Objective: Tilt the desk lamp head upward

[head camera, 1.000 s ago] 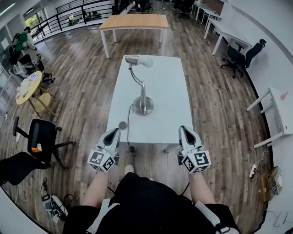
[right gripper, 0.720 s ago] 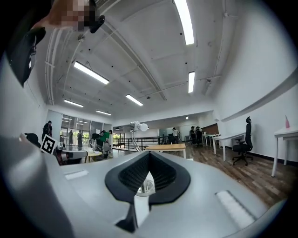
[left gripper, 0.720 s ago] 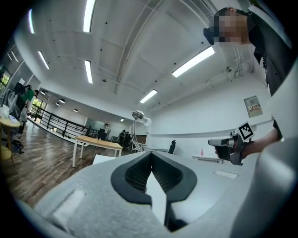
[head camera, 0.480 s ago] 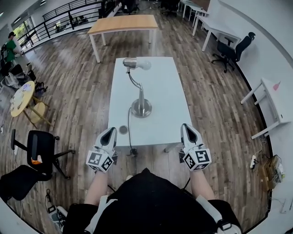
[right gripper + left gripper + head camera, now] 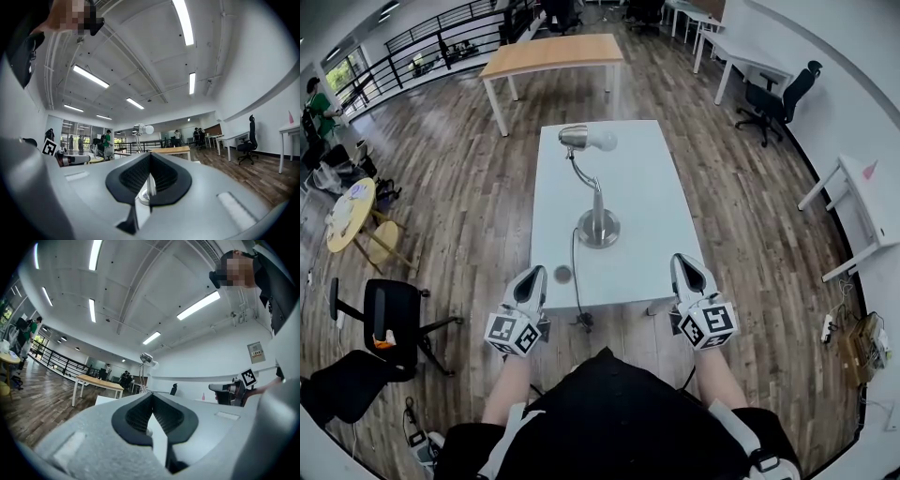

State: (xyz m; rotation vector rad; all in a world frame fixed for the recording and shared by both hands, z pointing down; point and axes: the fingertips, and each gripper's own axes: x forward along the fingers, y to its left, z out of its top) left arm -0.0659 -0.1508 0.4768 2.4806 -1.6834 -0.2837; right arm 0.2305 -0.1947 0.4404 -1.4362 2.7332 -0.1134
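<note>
A silver desk lamp stands on the white table (image 5: 656,187), with its round base (image 5: 598,228) near the middle. Its curved neck rises to the head (image 5: 581,139), which lies about level, white bulb end pointing right. My left gripper (image 5: 534,274) and right gripper (image 5: 682,264) hover at the table's near edge, one on each side and well short of the lamp. Both are shut and hold nothing. The lamp head shows far off above the left gripper (image 5: 153,396), in its own view (image 5: 147,358), and above the right gripper (image 5: 150,157) as well (image 5: 143,129).
The lamp's black cord (image 5: 576,272) runs off the near edge beside a small round switch (image 5: 563,275). A wooden table (image 5: 553,54) stands beyond, black chairs (image 5: 389,314) and a round yellow table (image 5: 349,211) at left, and a white desk (image 5: 862,202) at right.
Both grippers have eased slightly forward over the table's near edge, the left one more. Their jaws stayed shut. The lamp has not moved.
</note>
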